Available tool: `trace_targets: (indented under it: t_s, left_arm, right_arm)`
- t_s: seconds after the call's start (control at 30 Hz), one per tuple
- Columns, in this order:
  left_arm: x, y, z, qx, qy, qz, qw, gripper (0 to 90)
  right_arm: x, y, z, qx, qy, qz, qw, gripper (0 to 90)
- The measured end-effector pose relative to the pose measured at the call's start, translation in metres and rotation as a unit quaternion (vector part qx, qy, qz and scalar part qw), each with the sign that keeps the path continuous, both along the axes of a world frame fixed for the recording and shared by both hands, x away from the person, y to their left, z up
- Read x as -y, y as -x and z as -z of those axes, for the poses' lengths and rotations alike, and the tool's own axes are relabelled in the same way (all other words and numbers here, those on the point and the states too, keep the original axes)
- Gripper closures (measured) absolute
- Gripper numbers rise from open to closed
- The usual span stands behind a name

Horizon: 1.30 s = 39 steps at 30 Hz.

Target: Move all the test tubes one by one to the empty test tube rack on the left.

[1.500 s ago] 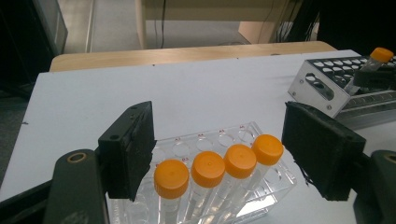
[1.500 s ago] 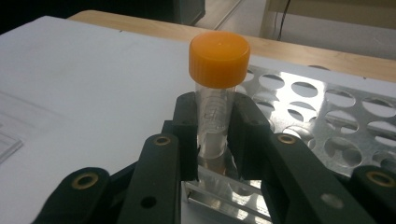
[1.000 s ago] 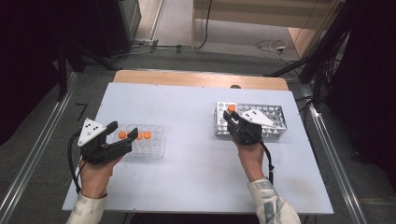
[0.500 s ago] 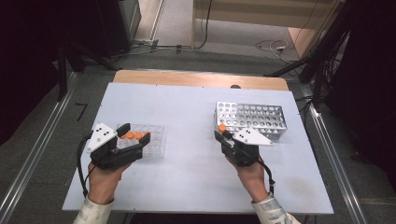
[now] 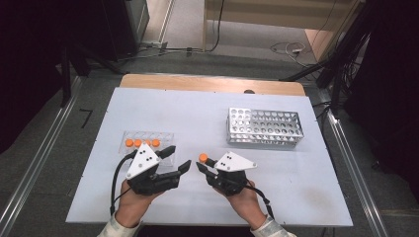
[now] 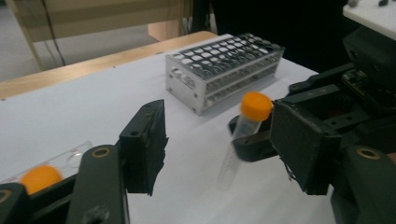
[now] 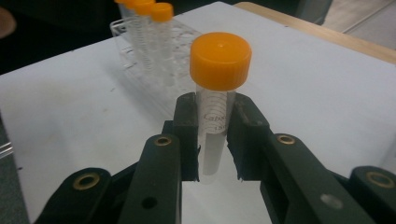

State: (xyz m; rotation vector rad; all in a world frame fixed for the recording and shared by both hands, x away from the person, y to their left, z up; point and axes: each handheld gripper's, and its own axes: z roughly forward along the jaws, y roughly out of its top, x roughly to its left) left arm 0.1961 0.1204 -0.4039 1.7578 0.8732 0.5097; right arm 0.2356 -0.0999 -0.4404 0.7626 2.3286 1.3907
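Holding an orange-capped tube (image 7: 215, 107) upright in the right hand-held gripper (image 5: 203, 167), jaws clamped on the clear barrel just below the cap. Left hand-held gripper (image 5: 180, 160) sits just beside it with jaws spread apart and nothing between them. In the left gripper view the tube (image 6: 244, 135) stands between and beyond those open jaws, so this looks like a handover from right to left, or a re-grip

Tube hangs above the near middle of the worktop (image 5: 207, 118), between the clear plastic rack (image 5: 163, 139) on the left, which carries more orange-capped tubes (image 5: 142, 143), and the metal rack (image 5: 263, 127) farther off on the right, whose holes look empty

How I'd do it:
- bring the left jaws in on the bare barrel below the right jaws, not on the cap
- square the pads to the barrel, since the tube leans a bit in the left gripper view
- close left fully before the right lets go
- keep it over the worktop so a slip stays short

Writing: printed scale lines on the barrel plus a word starting "Labs" with "15" under it; the rest is hidden by the jaw. No other labels readable
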Motion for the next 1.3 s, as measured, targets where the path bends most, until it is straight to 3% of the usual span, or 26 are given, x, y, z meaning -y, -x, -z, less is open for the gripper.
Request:
trace_targets:
  t_s: [0.17,0.5,0.63,0.9,0.93,1.0,1.1,1.3]
  left_arm:
    - [0.012,-0.001,0.009,-0.007,-0.013,0.022,0.9997,45.7]
    - [0.018,-0.002,0.019,0.001,-0.018,0.010,0.9998,58.2]
    - [0.017,-0.002,0.020,0.002,-0.016,0.012,0.9998,67.2]
    - [0.017,0.000,0.018,-0.001,-0.024,0.012,0.9996,69.9]
    - [0.016,0.000,0.017,-0.002,-0.026,0.012,0.9996,69.9]
    - [0.012,0.000,0.014,-0.002,-0.024,0.011,0.9996,69.9]
    - [0.002,0.000,0.006,-0.005,-0.015,0.003,0.9999,69.9]
    - [-0.024,0.000,-0.009,-0.012,-0.004,-0.022,0.9997,69.9]
  right_arm:
    - [-0.012,0.005,0.003,-0.004,0.006,-0.018,0.9998,71.9]
    - [-0.017,0.008,0.004,-0.013,0.003,-0.033,0.9994,71.9]
    - [-0.017,0.008,0.004,-0.017,0.001,-0.034,0.9993,71.9]
    - [-0.018,0.008,0.005,-0.020,0.000,-0.035,0.9992,71.2]
    - [-0.018,0.008,0.004,-0.021,-0.001,-0.035,0.9992,68.2]
    - [-0.018,0.007,0.004,-0.024,0.000,-0.039,0.9990,52.6]
    - [-0.014,0.007,0.002,-0.023,0.003,-0.034,0.9992,40.2]
    - [0.003,0.000,-0.002,-0.028,-0.001,-0.013,0.9995,32.7]
